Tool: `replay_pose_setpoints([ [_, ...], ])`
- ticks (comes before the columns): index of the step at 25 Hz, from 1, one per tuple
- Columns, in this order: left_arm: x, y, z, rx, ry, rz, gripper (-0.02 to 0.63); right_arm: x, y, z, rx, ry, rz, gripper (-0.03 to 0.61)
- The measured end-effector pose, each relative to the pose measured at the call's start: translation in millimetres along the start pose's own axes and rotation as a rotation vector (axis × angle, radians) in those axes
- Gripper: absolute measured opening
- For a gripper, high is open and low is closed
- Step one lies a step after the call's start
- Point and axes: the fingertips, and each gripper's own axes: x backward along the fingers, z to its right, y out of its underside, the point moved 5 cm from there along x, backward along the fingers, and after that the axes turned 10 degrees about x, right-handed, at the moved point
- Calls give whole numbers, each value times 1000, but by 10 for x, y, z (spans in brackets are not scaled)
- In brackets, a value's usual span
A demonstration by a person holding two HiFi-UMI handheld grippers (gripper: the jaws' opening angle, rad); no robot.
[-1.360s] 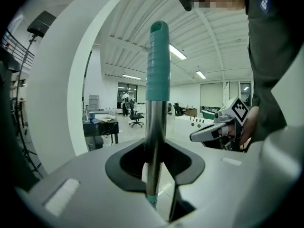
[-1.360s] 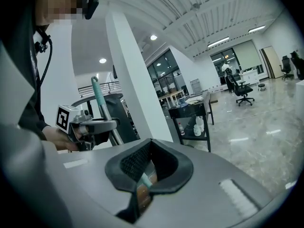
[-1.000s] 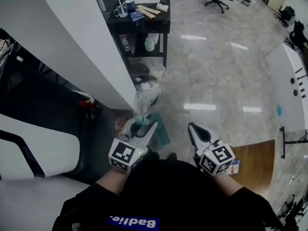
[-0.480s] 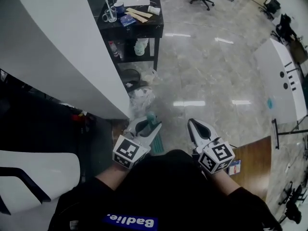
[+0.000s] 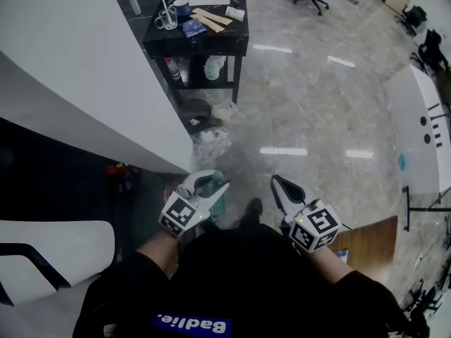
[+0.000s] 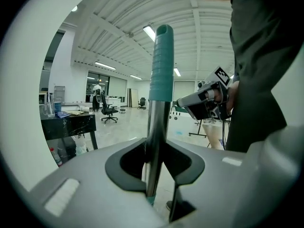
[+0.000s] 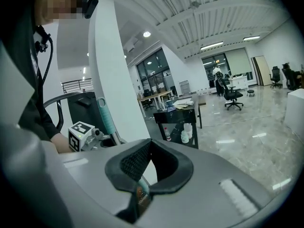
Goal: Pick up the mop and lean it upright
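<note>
A blue strip (image 5: 192, 324) on the person's dark top (image 5: 246, 280), at the bottom of the head view, carries white letters that look like "Badlie". One corner of it, with a white "B", shows at the top edge of the left gripper view. The cube (image 5: 180, 215) on the left hand-held gripper (image 5: 210, 182) and the cube (image 5: 313, 226) on the right hand-held gripper (image 5: 280, 186) each bear square black-and-white markers, patterns without letters. Labels on the black table (image 5: 239, 28) are too small to read.

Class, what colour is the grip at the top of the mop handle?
The mop handle grip is teal; the left gripper view shows it best.
</note>
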Motion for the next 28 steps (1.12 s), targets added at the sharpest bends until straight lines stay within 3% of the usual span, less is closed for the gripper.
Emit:
replay_pose_setpoints([
  [11,-218,246,-291,-15,-16,-26,114,-119,89,146,0,-49,-53,6],
  [18,-272,395,-300,77,-123,-40,114,-93,122,214,-5,-31,-66,5],
  [28,-451,377,-411,25,-12,-45,114,-164,137,223,11,-54,-86,5],
])
